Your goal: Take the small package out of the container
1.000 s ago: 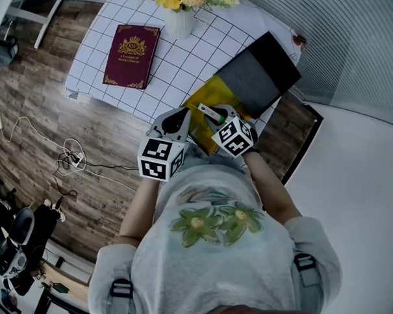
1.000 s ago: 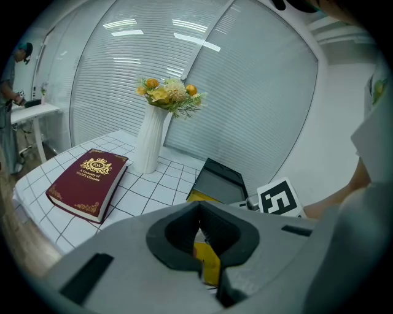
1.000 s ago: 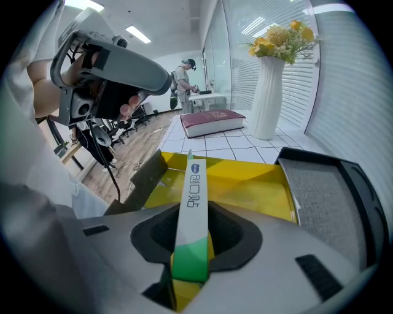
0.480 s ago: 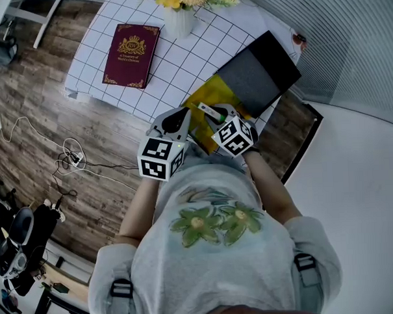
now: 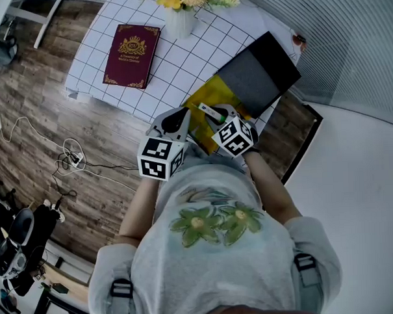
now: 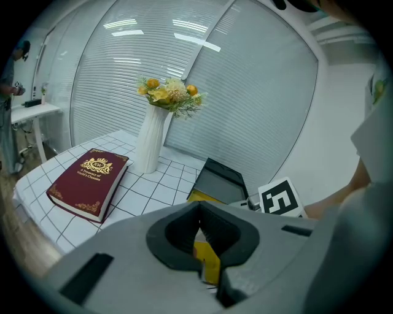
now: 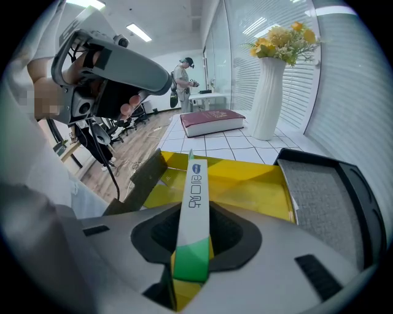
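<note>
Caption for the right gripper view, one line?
Right gripper shut on a white-and-green small package, open yellow container behind.

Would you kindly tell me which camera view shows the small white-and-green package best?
The right gripper view: the small package stands edge-on at centre frame, clamped in the right gripper over the yellow container. The head view shows only its tip poking out beyond that gripper. The left gripper view does not show it.

Slim white-green package (image 7: 194,196) tilts above, perhaps touching, open yellow container (image 7: 245,184).
</note>
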A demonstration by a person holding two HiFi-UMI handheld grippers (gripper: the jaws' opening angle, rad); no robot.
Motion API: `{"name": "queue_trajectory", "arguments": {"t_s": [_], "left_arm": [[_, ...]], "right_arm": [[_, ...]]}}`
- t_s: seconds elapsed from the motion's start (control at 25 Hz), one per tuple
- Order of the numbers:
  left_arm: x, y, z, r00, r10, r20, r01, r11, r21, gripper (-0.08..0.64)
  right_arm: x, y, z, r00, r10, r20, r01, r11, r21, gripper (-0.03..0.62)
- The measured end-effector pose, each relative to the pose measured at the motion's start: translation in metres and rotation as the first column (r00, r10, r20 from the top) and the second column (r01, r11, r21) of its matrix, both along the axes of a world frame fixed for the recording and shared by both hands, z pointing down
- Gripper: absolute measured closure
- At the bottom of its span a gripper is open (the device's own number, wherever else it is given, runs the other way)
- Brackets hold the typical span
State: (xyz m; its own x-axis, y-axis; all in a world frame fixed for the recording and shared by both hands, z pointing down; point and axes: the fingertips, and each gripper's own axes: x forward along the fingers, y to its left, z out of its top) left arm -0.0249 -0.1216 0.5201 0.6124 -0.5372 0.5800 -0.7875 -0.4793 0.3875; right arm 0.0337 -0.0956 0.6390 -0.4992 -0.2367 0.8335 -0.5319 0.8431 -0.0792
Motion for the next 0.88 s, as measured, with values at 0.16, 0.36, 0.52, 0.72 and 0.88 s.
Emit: {"name": "queue_trajectory", "arguments": {"t_s": [0.16, 0.36, 0.52, 0.72, 0.88], "left_arm": [[0.0004, 0.0007, -0.0001, 1.000, 0.002, 0.000, -0.002, 1.000, 0.000, 0.552], [0.0001, -0.0002, -0.0003, 1.000, 0.002, 0.002, -0.002, 1.000, 0.002, 0.552], [0.0002, 0.0000, -0.0010, 1.000, 0.003, 0.004, -0.003, 1.000, 0.005, 0.552], [0.0000, -0.0006, -0.0029, 1.000, 0.002, 0.004, -0.002, 1.000, 0.010, 0.552], [-0.0002, 0.0006, -0.0030, 1.000, 0.002, 0.005, -0.002, 1.000, 0.011, 0.552]], "right_arm": [[0.0002, 0.0001, -0.0007, 1.000, 0.001, 0.000, -0.001, 1.000, 0.003, 0.502], [0.0012, -0.0011, -0.0009, 1.000, 0.004, 0.000, -0.004, 1.000, 0.006, 0.502], [0.0010, -0.0014, -0.0023, 1.000, 0.004, 0.002, -0.004, 1.000, 0.010, 0.502], [0.0005, -0.0018, -0.0042, 1.000, 0.004, 0.003, -0.004, 1.000, 0.014, 0.502], [-0.0002, -0.0015, -0.0070, 1.000, 0.004, 0.011, -0.004, 1.000, 0.022, 0.502]]}}
